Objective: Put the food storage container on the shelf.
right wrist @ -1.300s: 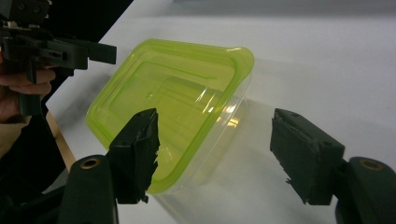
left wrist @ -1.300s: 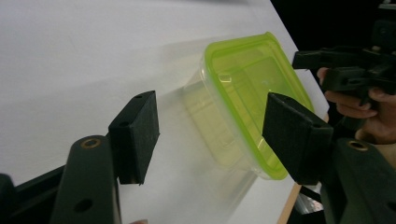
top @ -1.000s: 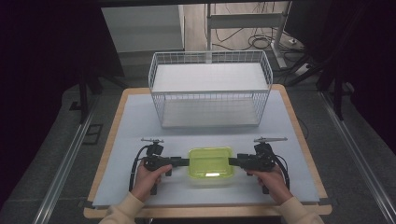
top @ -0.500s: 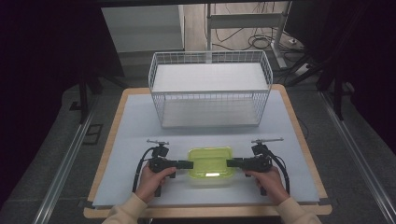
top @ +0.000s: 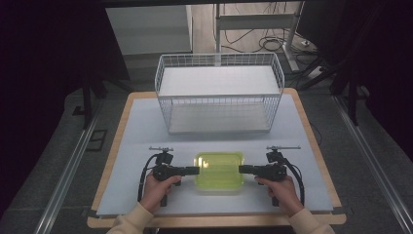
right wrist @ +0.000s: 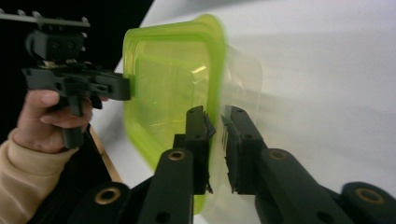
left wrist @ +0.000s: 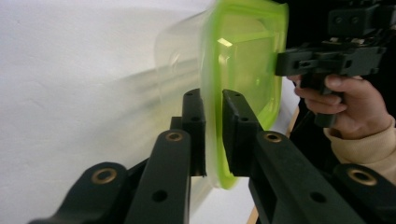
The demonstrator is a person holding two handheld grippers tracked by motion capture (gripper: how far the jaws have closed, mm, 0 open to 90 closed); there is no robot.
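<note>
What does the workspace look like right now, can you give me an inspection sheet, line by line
Surface: pale grey mat on a wood-edged table, flat and dry-looking.
Job's things: green-lidded clear container at the near middle of the mat; white wire basket at the far side, nothing seen inside it.
Clutter: nothing seen on the mat.
Grippers: left gripper has its jaws on either side of the lid's left rim, nearly closed on it; right gripper stands likewise at the right rim, with a small gap showing in the right gripper view.
Cables: a black cable loops from each gripper; more cables lie on the floor beyond the table.
Surroundings: dark room, floor rails beside the table, a metal stand behind.
</note>
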